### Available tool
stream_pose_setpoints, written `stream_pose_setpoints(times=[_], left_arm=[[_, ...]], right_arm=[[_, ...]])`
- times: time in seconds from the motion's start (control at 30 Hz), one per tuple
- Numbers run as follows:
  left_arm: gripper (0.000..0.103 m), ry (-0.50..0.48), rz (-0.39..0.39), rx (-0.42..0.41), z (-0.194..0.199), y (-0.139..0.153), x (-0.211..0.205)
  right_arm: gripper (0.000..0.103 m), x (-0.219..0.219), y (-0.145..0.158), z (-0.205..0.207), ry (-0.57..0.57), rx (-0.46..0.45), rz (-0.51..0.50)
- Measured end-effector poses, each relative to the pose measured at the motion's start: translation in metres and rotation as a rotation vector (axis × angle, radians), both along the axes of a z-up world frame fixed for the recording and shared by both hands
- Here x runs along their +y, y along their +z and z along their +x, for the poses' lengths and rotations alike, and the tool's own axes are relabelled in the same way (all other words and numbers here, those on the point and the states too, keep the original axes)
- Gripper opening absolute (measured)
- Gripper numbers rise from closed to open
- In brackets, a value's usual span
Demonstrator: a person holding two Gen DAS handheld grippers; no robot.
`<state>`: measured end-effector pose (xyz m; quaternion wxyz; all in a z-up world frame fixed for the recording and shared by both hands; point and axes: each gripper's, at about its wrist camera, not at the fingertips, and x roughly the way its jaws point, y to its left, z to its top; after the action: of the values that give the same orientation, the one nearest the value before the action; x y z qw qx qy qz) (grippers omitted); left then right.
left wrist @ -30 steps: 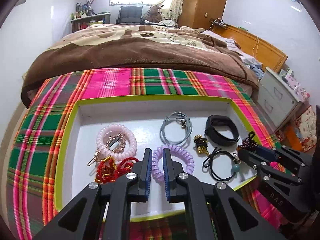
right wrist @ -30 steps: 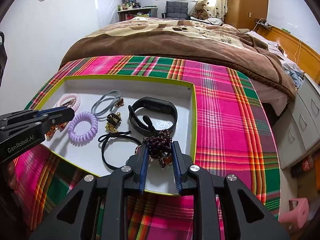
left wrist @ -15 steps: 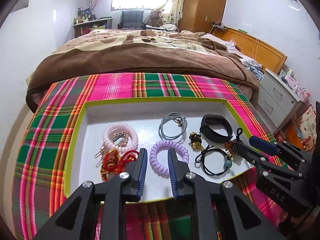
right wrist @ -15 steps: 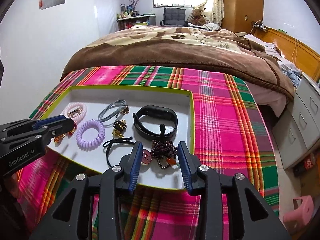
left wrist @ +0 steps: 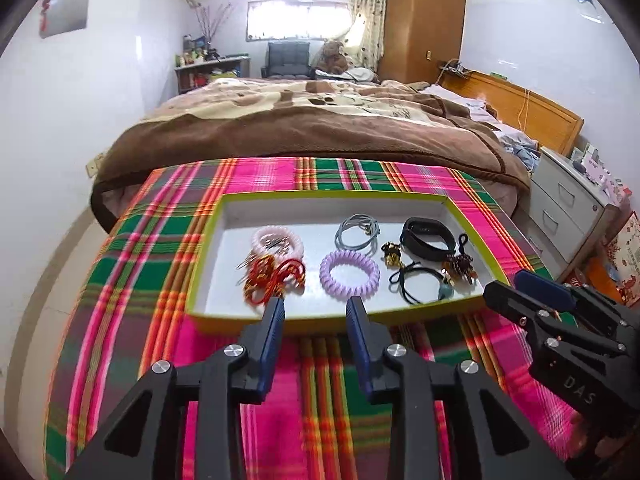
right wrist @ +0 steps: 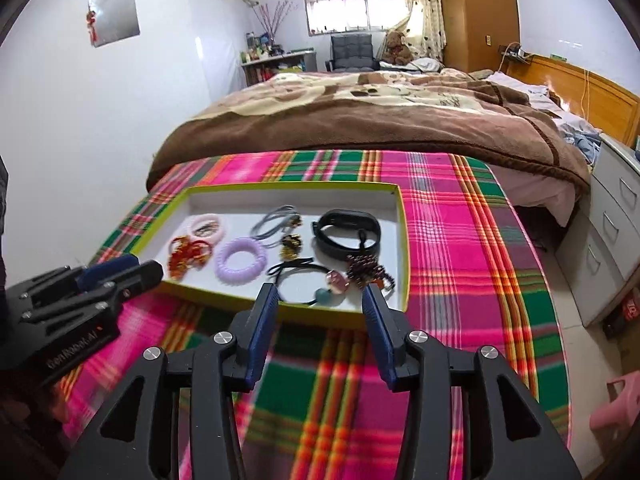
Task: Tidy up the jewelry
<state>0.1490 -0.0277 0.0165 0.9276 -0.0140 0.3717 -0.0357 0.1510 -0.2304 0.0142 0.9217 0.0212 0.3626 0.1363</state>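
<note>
**Jewelry laid out in tray as 2 grippers hang empty**

A white tray with a lime rim (left wrist: pixel 472 220) sits on a plaid cloth (left wrist: pixel 160 240) at the foot of a bed, holding, from left, a red beaded tangle (left wrist: pixel 272 276) touching a pink coil bracelet (left wrist: pixel 276 240), a lilac coil bracelet (left wrist: pixel 349 275), and a black band (left wrist: pixel 426 236). The left gripper (left wrist: pixel 315 312) and right gripper (right wrist: pixel 319 298) hover by the near rim, jaws opening, nothing between them. The coils look light and springy, best pinched across 1 side; beaded strands seem loose and slippery.
</note>
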Motion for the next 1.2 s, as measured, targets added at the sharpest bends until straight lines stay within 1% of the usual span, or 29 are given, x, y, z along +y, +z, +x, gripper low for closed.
stream_pose_setpoints(times=[0.13,0.23,0.33,0.43,0.6,0.7,1.2], left_arm=[[0.032,0.013,-0.013,-0.014,-0.018,0.003,0.002],[0.032,0.041,-0.013,-0.032,-0.032,0.007,0.006],[0.032,0.056,0.0,-0.049,-0.043,0.009,0.008],[0.032,0.056,0.001,-0.047,-0.052,0.009,0.009],[0.032,0.059,0.026,-0.057,-0.065,0.01,0.006],[0.032,0.054,0.01,-0.057,-0.068,0.01,0.005],[0.032,0.076,-0.004,-0.057,-0.076,0.012,0.009]], right_arm=[[0.045,0.007,0.004,-0.018,0.008,-0.016,-0.002],[0.045,0.01,0.004,-0.03,0.01,-0.022,0.006],[0.045,0.012,0.004,-0.038,0.013,-0.022,0.01],[0.045,0.014,0.003,-0.045,0.016,-0.026,0.023],[0.045,0.016,0.002,-0.054,0.025,-0.032,0.026],[0.045,0.017,0.002,-0.057,0.028,-0.031,0.025],[0.045,0.015,0.007,-0.064,0.024,-0.039,0.032]])
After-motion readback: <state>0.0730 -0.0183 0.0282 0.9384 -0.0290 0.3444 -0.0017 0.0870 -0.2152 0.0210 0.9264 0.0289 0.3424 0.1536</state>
